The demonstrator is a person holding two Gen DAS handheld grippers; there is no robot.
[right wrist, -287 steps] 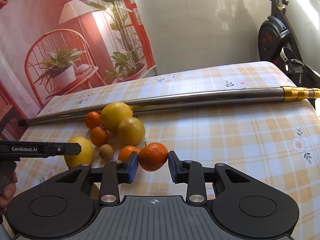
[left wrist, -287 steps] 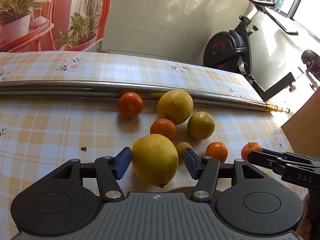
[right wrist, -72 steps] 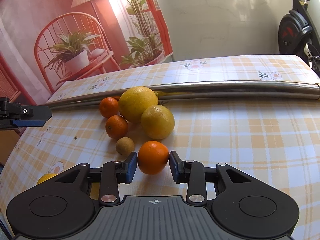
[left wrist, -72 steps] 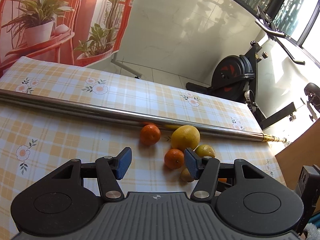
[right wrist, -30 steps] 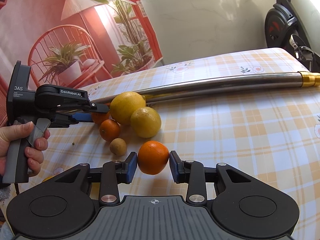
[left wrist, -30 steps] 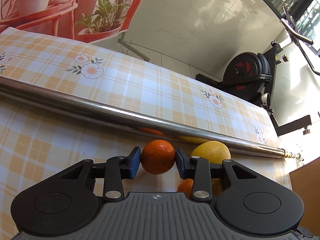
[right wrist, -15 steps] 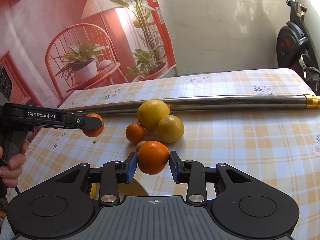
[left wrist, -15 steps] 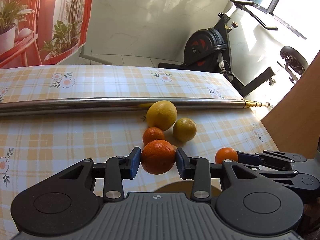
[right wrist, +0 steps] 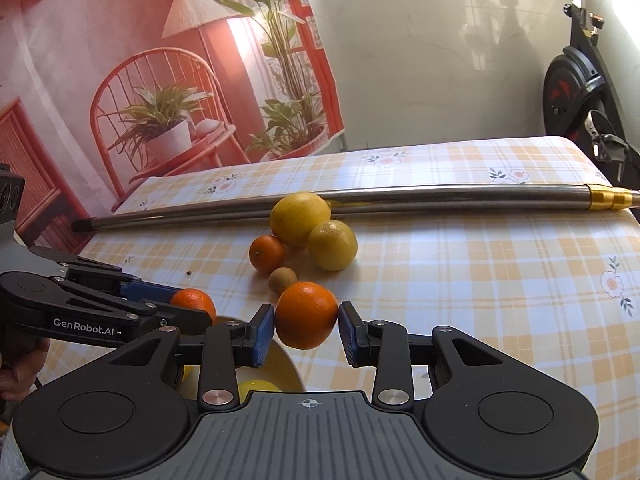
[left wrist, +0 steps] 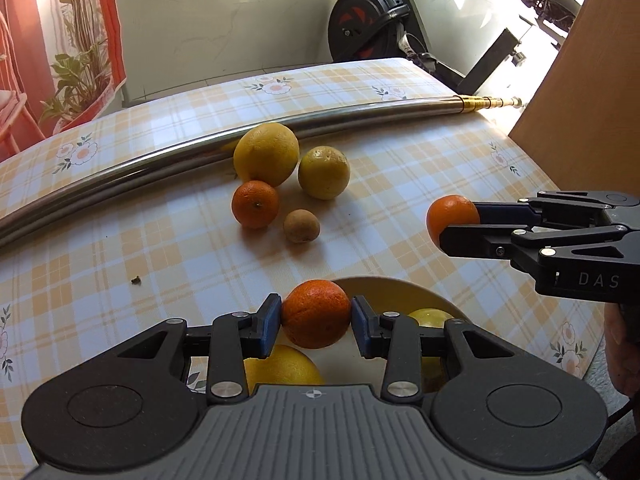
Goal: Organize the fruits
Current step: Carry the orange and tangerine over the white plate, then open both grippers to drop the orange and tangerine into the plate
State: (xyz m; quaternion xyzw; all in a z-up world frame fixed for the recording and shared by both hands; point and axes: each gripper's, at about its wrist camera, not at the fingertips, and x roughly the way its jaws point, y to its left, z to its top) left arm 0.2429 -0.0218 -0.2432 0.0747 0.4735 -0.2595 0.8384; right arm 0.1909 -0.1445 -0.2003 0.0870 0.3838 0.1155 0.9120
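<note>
My left gripper (left wrist: 316, 320) is shut on an orange (left wrist: 316, 314) and hangs over the far rim of a pale yellow bowl (left wrist: 380, 282). Two yellow fruits (left wrist: 280, 364) lie inside the bowl. My right gripper (right wrist: 307, 320) is shut on a second orange (right wrist: 306, 314), just right of the bowl (right wrist: 286, 364) and above the tablecloth. Each gripper shows in the other's view. Further back on the cloth lie a large lemon (left wrist: 266, 154), a smaller yellow citrus (left wrist: 324, 172), a mandarin (left wrist: 255, 204) and a small brown fruit (left wrist: 301, 226).
A long steel pole (left wrist: 160, 156) with a gold tip lies across the table behind the fruit. An exercise bike (left wrist: 368, 20) stands beyond the far edge. A wooden panel (left wrist: 580, 72) rises at the right. A tiny dark speck (left wrist: 137, 279) sits on the cloth.
My left gripper lifted its orange from beside the pole, swung back and rolled, and now hangs over the bowl. My right gripper rose a little with its orange still held.
</note>
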